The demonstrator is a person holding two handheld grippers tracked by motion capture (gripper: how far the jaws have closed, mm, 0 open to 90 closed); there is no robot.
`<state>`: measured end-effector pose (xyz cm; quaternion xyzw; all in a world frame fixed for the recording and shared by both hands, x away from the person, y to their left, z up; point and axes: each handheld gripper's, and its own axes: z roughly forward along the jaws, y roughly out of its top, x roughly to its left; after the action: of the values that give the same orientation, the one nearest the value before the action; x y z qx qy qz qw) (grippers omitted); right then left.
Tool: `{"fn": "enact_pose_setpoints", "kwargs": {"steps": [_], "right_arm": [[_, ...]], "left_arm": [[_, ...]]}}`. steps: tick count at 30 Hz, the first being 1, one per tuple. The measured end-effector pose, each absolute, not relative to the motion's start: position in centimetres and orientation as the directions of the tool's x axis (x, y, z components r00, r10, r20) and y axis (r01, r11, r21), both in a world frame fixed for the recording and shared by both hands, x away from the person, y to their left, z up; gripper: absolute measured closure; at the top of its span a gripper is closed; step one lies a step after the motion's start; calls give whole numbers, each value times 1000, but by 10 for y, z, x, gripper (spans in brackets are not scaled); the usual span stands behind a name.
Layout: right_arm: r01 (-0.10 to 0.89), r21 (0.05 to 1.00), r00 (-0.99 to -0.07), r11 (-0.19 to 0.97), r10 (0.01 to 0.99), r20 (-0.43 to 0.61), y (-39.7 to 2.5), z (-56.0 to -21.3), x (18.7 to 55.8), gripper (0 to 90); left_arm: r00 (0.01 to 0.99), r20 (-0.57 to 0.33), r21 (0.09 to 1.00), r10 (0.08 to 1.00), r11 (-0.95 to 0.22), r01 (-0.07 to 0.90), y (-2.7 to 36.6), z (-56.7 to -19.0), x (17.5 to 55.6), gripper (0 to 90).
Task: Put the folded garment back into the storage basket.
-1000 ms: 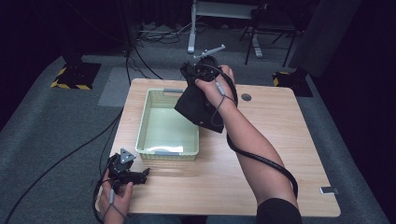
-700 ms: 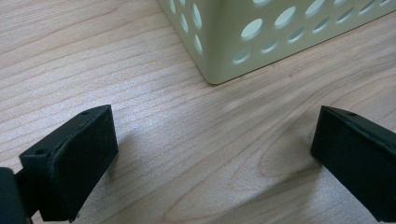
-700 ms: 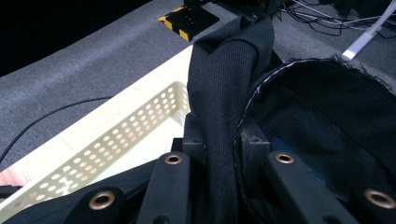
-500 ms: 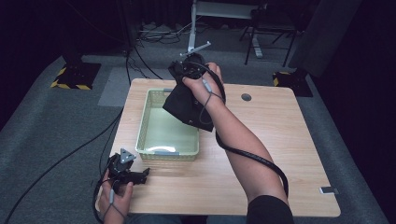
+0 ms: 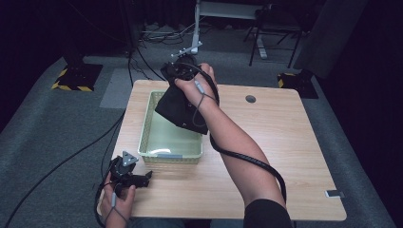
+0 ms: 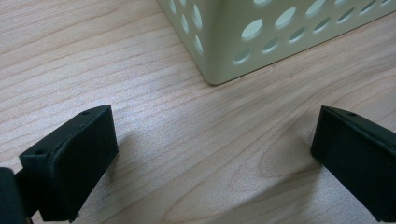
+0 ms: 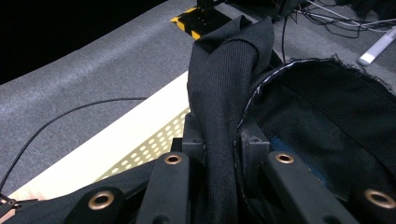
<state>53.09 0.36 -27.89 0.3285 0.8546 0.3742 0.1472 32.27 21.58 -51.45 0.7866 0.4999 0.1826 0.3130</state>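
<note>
Right claw (image 5: 183, 71) carried cloth (image 5: 178, 107) farther; hangs vertical.

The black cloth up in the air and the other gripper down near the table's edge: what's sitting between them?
The pale green basket sits between the black cloth and the left gripper, as the high view shows.

A pale green perforated plastic basket (image 5: 170, 154) stands on the left half of the light wooden desk (image 5: 285, 142). Above the basket's far part hangs a black fabric garment (image 5: 178, 107), clear of the desk, pinched between the right tongs (image 5: 183, 71) over the basket's far rim. The left tongs (image 5: 130, 173) lie low at the desk's near left corner, just before the basket's near left corner (image 6: 212, 77), apart from it. A small round hole (image 5: 250, 99) sits in the desk's far side, right of the basket.
</note>
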Motion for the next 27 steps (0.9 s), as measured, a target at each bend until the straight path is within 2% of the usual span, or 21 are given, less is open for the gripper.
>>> {"fn": "enact_pose_setpoints", "kwargs": {"steps": [27], "right_arm": [[470,711,-760,524,649,24,35,-305,527,768]], "left_arm": [[433,-26,675,901,-304,673,216,-514,323,4]]}}
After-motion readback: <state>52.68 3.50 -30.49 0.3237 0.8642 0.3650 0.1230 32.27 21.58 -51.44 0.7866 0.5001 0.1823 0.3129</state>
